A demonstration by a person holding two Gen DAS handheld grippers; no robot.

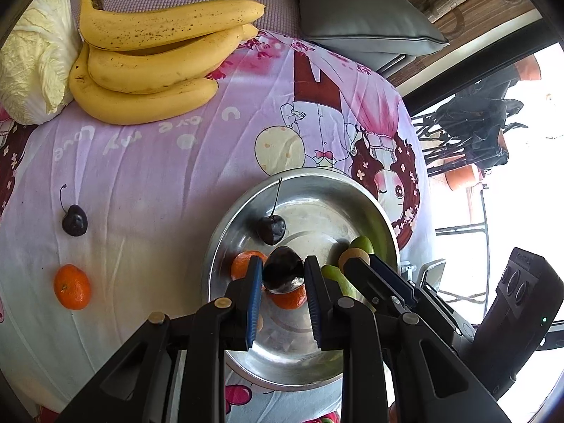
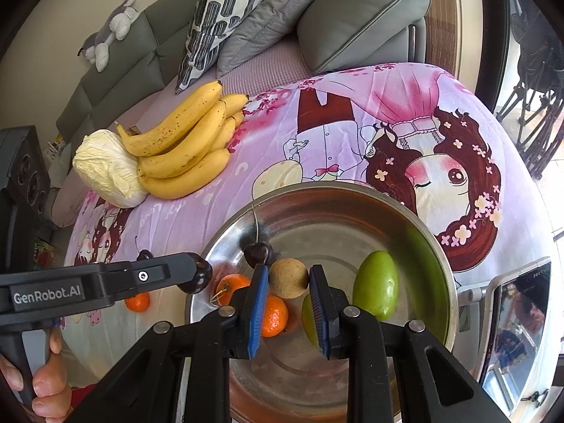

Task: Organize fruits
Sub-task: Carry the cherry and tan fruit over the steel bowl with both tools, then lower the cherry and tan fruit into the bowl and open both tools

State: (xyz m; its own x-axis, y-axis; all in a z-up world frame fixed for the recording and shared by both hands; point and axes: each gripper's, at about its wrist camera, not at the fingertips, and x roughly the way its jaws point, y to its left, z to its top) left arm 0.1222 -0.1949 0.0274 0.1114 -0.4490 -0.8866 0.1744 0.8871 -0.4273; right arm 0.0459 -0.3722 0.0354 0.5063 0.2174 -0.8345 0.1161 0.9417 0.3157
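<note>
My left gripper [image 1: 283, 275] is shut on a dark cherry [image 1: 283, 274] and holds it over the near-left rim of the steel bowl [image 1: 246, 208]. In the right wrist view that cherry [image 2: 198, 276] sits at the left gripper's tip. My right gripper [image 2: 286, 280] is shut on a tan round fruit [image 2: 289, 277] above the bowl [image 2: 440, 246]. In the bowl lie a stemmed cherry [image 2: 258, 253], two tangerines [image 2: 232, 283], and green fruits [image 2: 375, 283].
On the pink cartoon cloth lie a loose cherry [image 1: 74, 220], a tangerine [image 1: 72, 286], a bunch of bananas [image 1: 151, 60] and a napa cabbage [image 1: 33, 56]. Grey sofa cushions [image 2: 363, 17] stand behind. A phone on a stand [image 2: 518, 320] is at the right.
</note>
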